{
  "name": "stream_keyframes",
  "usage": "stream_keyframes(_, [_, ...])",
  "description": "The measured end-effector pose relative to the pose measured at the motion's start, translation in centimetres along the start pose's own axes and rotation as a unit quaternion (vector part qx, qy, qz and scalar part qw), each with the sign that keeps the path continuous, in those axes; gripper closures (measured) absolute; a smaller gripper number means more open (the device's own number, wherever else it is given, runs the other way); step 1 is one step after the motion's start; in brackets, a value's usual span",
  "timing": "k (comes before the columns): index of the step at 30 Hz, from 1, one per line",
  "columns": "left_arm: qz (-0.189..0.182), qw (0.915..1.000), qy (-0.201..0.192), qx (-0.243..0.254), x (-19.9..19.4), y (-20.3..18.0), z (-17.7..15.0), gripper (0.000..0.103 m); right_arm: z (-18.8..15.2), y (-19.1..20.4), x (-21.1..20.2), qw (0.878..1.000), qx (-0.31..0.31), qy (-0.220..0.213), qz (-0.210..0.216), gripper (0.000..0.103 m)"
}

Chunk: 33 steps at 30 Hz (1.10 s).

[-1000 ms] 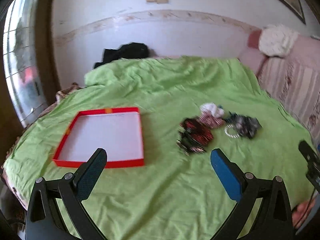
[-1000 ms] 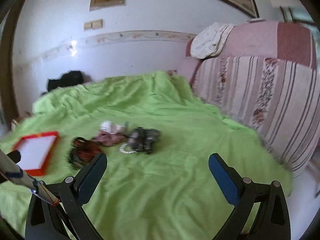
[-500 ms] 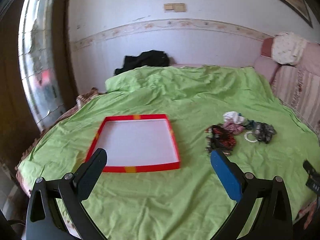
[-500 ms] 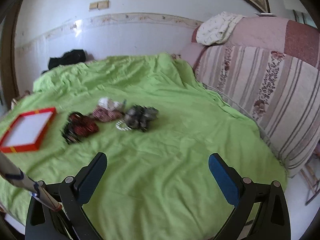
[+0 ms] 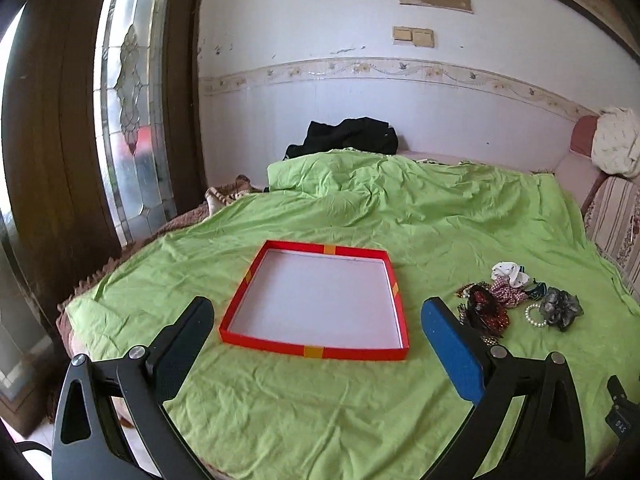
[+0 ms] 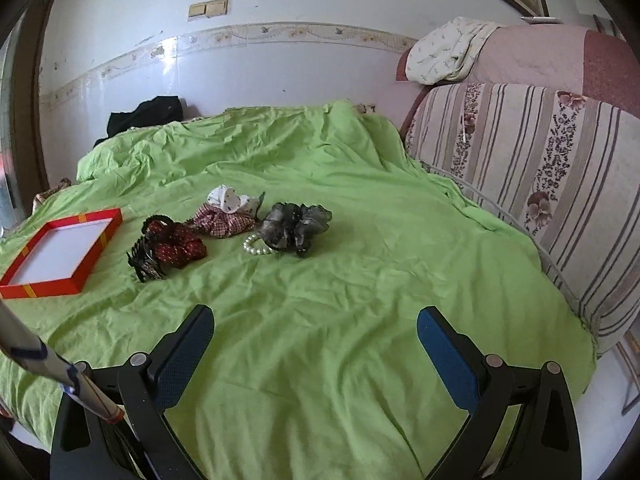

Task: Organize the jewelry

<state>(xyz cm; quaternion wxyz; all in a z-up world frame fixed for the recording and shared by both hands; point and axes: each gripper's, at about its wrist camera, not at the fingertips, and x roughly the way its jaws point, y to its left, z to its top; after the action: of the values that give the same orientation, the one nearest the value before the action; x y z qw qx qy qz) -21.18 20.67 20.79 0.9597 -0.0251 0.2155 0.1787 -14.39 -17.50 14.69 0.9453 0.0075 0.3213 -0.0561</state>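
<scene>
here, both grippers (image 5: 316,328) (image 6: 314,330) gape wide and empty; you pinch the light, slippery pearl bracelet (image 6: 258,246), right of the red tray (image 6: 86,268), across its beads.

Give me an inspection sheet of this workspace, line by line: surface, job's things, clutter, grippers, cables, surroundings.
Surface: green bedsheet, wrinkled.
Job's things: red tray, nothing inside; to its right a pile: pearl bracelet, grey scrunchie, red scrunchie, black claw clip, checked scrunchie, white scrunchie.
Clutter: black garment at the bed's far edge.
Grippers: left gripper open, holding nothing; right gripper open, holding nothing.
Cables: nothing seen.
Surroundings: striped sofa, white cloth, glazed door.
</scene>
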Motion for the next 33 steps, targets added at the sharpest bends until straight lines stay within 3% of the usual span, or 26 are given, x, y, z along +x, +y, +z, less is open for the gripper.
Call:
stream_keyframes(5, [-0.004, 0.9997, -0.017, 0.018, 0.6, -0.9, -0.8, 0.000, -0.4, 0.7, 1.1, 1.000, -0.006, 0.025, -0.009, 0.000])
stream_keyframes(10, [-0.034, 0.9988, -0.032, -0.016, 0.5, -2.4, -1.3, 0.000, -0.4, 3.9, 0.5, 1.000, -0.002, 0.018, 0.012, 0.000])
stream_keyframes(17, [-0.040, 0.9978, 0.011, 0.052, 1.1, -9.0, -2.2, 0.000, -2.3, 7.6, 0.3, 0.998, -0.028, 0.026, 0.051, 0.000])
stream_keyframes(25, [-0.029, 0.9983, 0.051, -0.002, 0.6, -12.7, -1.7, 0.000, -3.4, 5.4, 0.7, 0.995, -0.008, 0.059, 0.075, 0.000])
stream_keyframes(33, [-0.001, 0.9982, 0.057, 0.017, -1.3, -15.8, -2.8, 0.000, -3.5, 3.0, -0.6, 0.993, 0.007, 0.035, 0.109, 0.000])
